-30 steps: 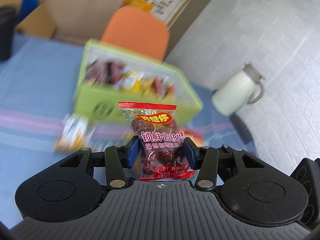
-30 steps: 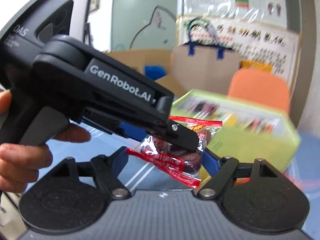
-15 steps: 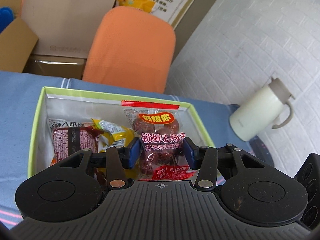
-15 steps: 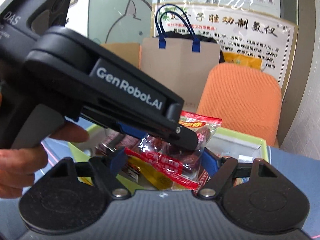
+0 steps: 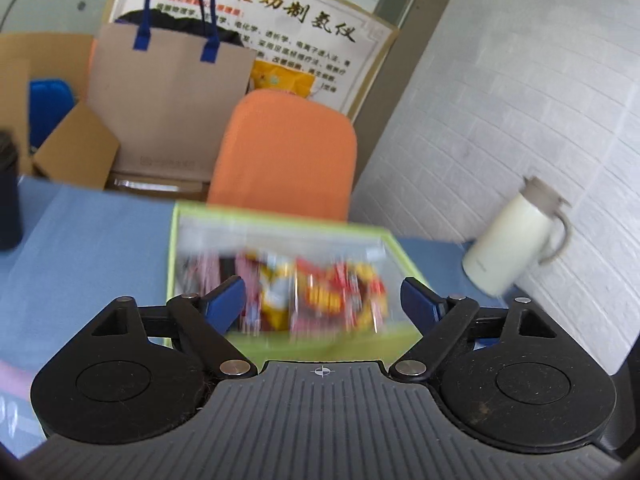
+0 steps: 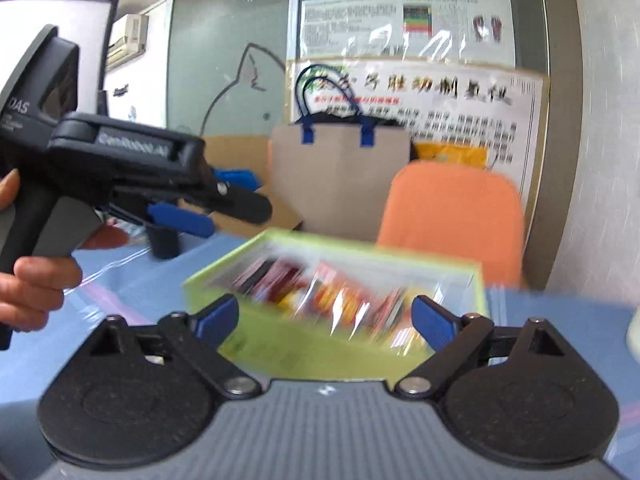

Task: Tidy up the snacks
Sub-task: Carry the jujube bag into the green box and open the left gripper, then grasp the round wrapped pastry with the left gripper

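Opening over one green box (image 5: 172,256) of snacks (image 5: 320,292), two grippers are hanging empty.
Left gripper (image 5: 322,300) and right gripper (image 6: 325,318) jaws are widening, nothing between; packets blurred beyond counting, their direction unclear, box on blue table (image 5: 88,248).

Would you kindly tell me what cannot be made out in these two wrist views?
- Snack packets in the green box: motion-blurred in both views, labels unreadable.
- Dark cup: cut by the left wrist view's left edge.
- Hand on the left gripper: cut by the right wrist view's left edge.
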A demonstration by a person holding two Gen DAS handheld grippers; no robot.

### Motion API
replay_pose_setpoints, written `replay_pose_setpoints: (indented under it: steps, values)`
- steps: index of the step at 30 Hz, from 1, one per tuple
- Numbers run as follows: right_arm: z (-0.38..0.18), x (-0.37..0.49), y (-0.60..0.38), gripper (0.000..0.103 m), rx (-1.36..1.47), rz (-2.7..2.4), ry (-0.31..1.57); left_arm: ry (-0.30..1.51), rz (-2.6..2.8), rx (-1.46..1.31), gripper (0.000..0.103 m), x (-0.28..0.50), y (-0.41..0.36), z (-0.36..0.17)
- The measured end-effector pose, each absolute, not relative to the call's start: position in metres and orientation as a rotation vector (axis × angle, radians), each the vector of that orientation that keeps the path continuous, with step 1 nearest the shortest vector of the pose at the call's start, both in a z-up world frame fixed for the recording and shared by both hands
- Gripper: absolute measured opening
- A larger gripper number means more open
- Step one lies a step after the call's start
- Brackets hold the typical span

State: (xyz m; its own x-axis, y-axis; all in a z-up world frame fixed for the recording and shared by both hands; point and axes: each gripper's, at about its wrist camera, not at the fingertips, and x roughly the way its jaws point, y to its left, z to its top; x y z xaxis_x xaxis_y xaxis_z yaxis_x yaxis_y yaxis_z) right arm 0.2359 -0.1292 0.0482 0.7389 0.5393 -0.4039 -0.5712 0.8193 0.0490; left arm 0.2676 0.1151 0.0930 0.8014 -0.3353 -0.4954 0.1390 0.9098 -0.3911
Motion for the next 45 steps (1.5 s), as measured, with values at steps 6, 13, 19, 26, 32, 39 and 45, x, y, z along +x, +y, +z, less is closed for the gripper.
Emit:
replay_pose_setpoints:
  steps: [6, 13, 19, 26, 32, 39, 45]
  values:
    - [-0.002, 0.194, -0.108, 0.093, -0.077, 0.662, 0.585, 0.772, -0.266, -0.384, 0.06, 0.217, 0.099, 0.023]
    - [-0.02, 0.205, -0.088, 0.093, -0.129, 0.64, 0.649, 0.885, -0.343, -0.465, 0.048, 0.244, 0.096, 0.001]
    - [-0.026, 0.187, -0.079, 0.093, -0.131, 0.704, 0.665, 0.928, -0.341, -0.446, 0.044, 0.248, 0.093, -0.007]
    - [-0.026, 0.194, -0.073, 0.093, -0.143, 0.708, 0.681, 0.954, -0.38, -0.489, 0.032, 0.247, 0.099, -0.015]
    - [-0.024, 0.195, -0.065, 0.089, -0.154, 0.701, 0.684, 0.963, -0.366, -0.447, 0.022, 0.245, 0.089, -0.013]
    - [-0.021, 0.147, -0.059, 0.087, -0.147, 0.767, 0.671, 0.96, -0.304, -0.426, 0.022, 0.195, 0.1, -0.009]
    - [-0.018, 0.128, -0.064, 0.09, -0.16, 0.714, 0.633, 0.938, -0.283, -0.437, 0.035, 0.177, 0.107, -0.006]
